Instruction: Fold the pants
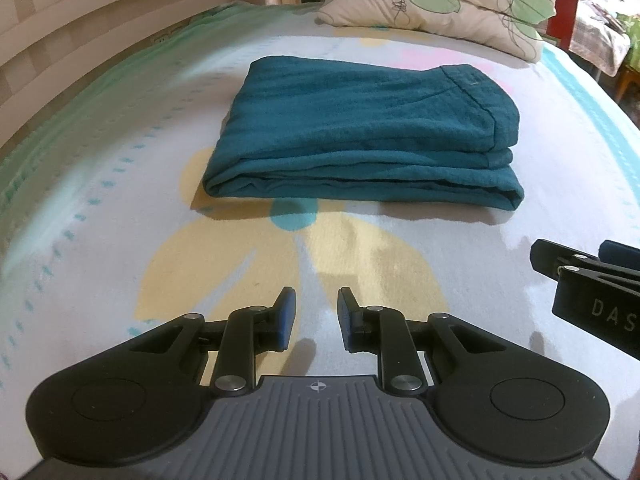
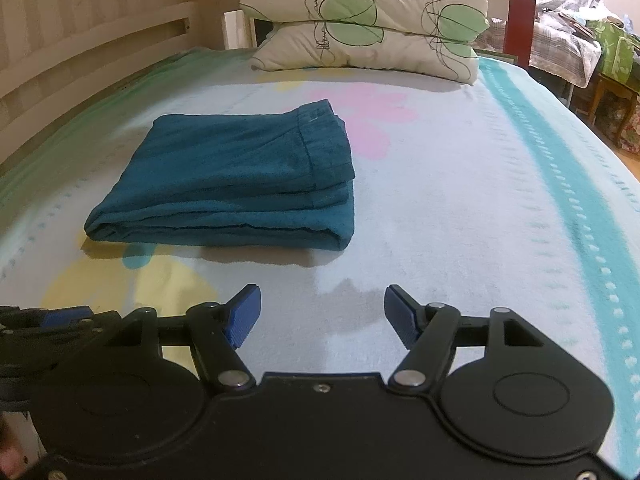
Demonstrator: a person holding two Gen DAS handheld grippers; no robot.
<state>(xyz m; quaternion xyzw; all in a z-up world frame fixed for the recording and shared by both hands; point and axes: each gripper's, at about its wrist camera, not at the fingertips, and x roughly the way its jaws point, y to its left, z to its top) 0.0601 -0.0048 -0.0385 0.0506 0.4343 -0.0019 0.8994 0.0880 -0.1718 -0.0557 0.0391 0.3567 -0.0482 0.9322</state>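
The teal pants [image 1: 362,132] lie folded into a compact stack of layers on the bed [image 1: 400,264], its sheet printed with yellow, pink and teal flower shapes. The waistband end sits on top at the stack's right side, and the rounded fold edges face the cameras. Beyond the pants, at the head of the bed, two leaf-printed pillows [image 2: 364,20] are stacked one on the other. A slatted wooden bed rail [image 1: 80,40] runs along the left of the pants.

The left claw [image 1: 316,316] is held low and level over the sheet on the near side of the pants, well apart from them, pointing straight at the stack's front fold. Its blue-padded fingers [image 1: 286,320] stand a narrow gap apart, with nothing between them. The right claw [image 2: 322,316] is held at much the same height, also on the near side of the pants but off to their right, aimed past the stack's right corner toward the pillows. Its jaws are spread wide and hold nothing. In the left wrist view, the right claw's black linkage enters from the right edge, just beside the left one; the two tools sit side by side.
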